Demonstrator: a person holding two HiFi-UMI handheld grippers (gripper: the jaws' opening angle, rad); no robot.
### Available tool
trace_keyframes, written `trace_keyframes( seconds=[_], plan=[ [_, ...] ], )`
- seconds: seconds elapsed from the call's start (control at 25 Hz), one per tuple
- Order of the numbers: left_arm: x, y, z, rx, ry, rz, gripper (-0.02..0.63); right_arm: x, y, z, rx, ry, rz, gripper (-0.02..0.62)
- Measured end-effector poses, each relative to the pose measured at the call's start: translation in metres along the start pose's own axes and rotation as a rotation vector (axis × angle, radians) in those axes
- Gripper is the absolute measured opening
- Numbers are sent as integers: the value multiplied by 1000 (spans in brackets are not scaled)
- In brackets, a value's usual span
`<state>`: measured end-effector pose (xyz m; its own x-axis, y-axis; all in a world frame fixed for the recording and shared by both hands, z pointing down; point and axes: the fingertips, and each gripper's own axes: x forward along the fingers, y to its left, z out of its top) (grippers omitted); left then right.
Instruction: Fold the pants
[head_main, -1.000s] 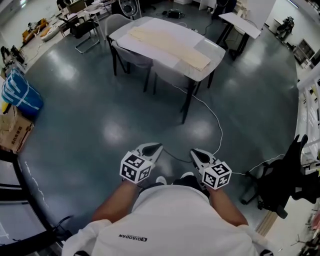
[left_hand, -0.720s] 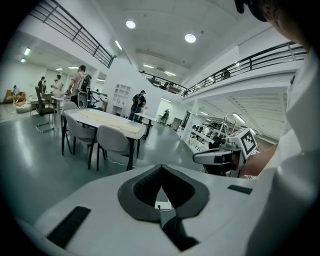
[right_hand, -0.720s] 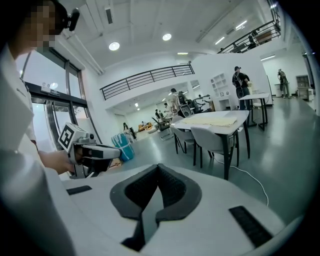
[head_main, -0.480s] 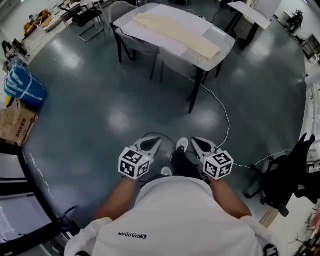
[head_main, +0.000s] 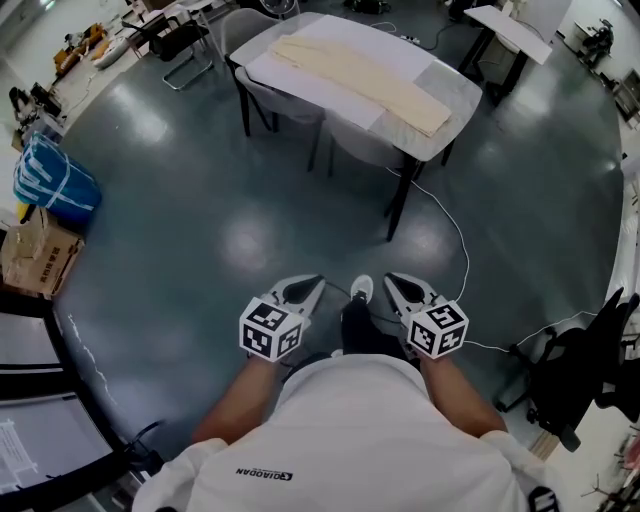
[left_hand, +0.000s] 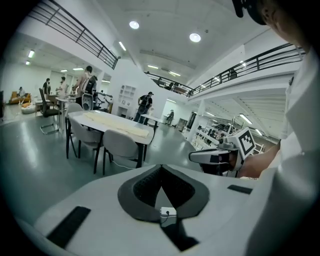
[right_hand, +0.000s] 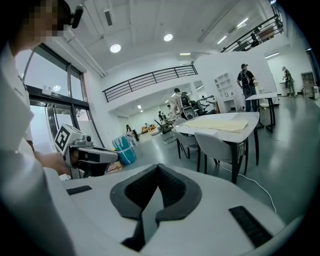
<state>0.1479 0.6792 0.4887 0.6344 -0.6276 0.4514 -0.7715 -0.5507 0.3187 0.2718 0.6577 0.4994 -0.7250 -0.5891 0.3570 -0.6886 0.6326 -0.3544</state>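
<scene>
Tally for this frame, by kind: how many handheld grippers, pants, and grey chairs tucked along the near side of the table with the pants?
Grippers: 2 (left gripper, right gripper)
Pants: 1 (cream pants, laid flat on the table)
Grey chairs: 2 (one, another)
Total: 5

Across a glossy grey floor (head_main: 200, 250), a white table (head_main: 452, 82) with two grey chairs (head_main: 362, 143) tucked under its near edge, a white cable (head_main: 458, 240) trailing from beneath its right corner, a blue bag (head_main: 55, 180) beside a cardboard box (head_main: 40, 255) at left, a black office chair (head_main: 575, 365) at right.
</scene>
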Motion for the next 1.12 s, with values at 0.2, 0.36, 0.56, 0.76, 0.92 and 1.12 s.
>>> trace_keyframes(
  seconds=[0.2,0.36,0.56,0.76,0.92,1.12],
  plan=[
    [29,25,28,31,13,4,28,34,-26,26,-17,-13,23,20],
    [58,49,65,36,17,10,26,60,-59,61,-13,-21,29,20],
    [106,78,114,63,22,9,28,94,-111,109,-17,-42,28,20],
    [156,109,159,82,10,15,26,127,-162,142,-25,-51,27,20],
    [189,132,184,98,1,32,26,148,-196,158,-15,-51,26,20],
    [209,154,206,93,-6,48,26,162,-220,169,0,-53,13,20]
  ],
)
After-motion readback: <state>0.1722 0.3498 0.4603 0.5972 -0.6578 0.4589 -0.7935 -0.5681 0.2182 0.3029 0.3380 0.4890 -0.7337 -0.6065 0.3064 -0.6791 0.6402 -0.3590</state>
